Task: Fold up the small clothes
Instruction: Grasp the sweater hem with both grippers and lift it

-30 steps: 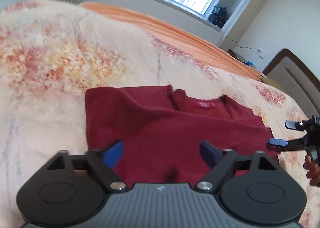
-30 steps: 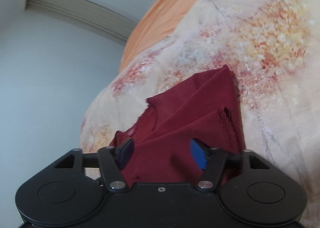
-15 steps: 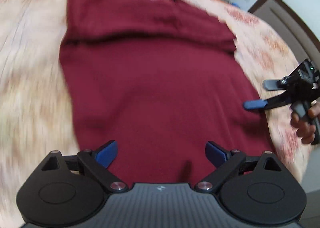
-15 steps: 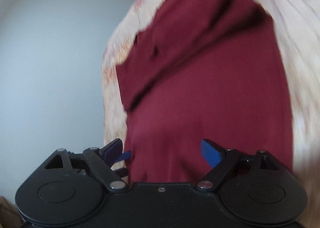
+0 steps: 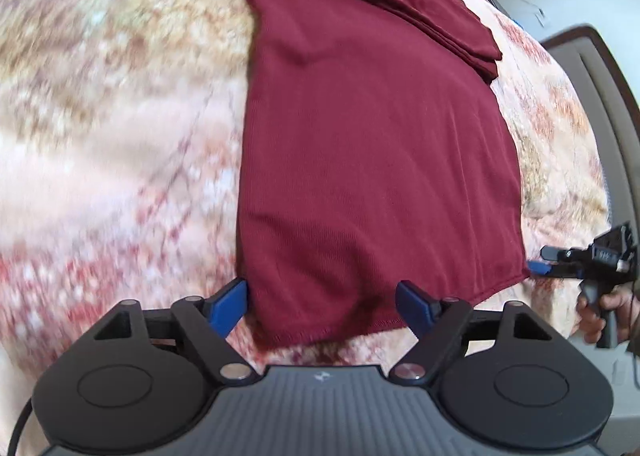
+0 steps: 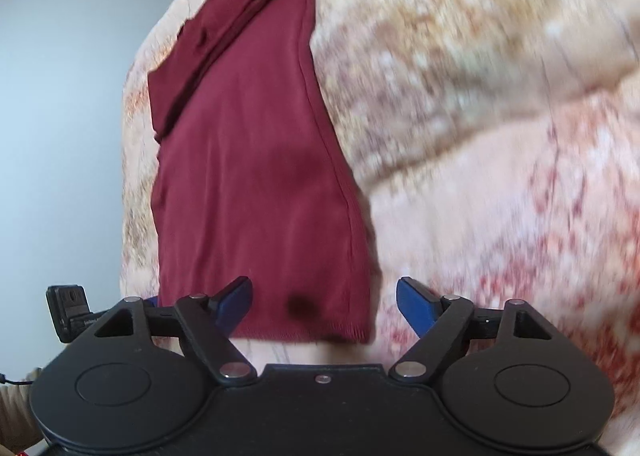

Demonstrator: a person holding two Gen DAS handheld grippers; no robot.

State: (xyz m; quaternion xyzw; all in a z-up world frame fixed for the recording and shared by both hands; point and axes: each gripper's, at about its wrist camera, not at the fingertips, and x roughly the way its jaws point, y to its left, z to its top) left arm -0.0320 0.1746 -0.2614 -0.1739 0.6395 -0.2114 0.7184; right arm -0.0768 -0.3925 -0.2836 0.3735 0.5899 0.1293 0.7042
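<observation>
Hem corners are what the next move turns on. The maroon shirt (image 5: pixel 376 160) lies flat on the floral bedspread (image 5: pixel 120 116), its long axis running straight away from both cameras, collar end far, bottom hem (image 5: pixel 332 330) nearest. In the left wrist view the left gripper (image 5: pixel 322 302) straddles the hem's left corner: one blue finger (image 5: pixel 230 306) sits just off the cloth edge, the other over the fabric, with the hem between them. In the right wrist view the right gripper (image 6: pixel 324 306) brackets the opposite corner (image 6: pixel 360 332) the same way. Each hand is nearest its own corner, so neither needs to cross.

Both sets of fingers are spread wide but closing, the hem between them and not yet pinched (no pad visibly presses cloth). The likely step is a two-corner grasp to carry the hem up toward the collar.

Compared with a second ago, the views have swung from the collar end, where the neck label and window showed, down to the hem; the shirt now stretches out lengthwise, and both cameras look more steeply down at the bed.
</observation>
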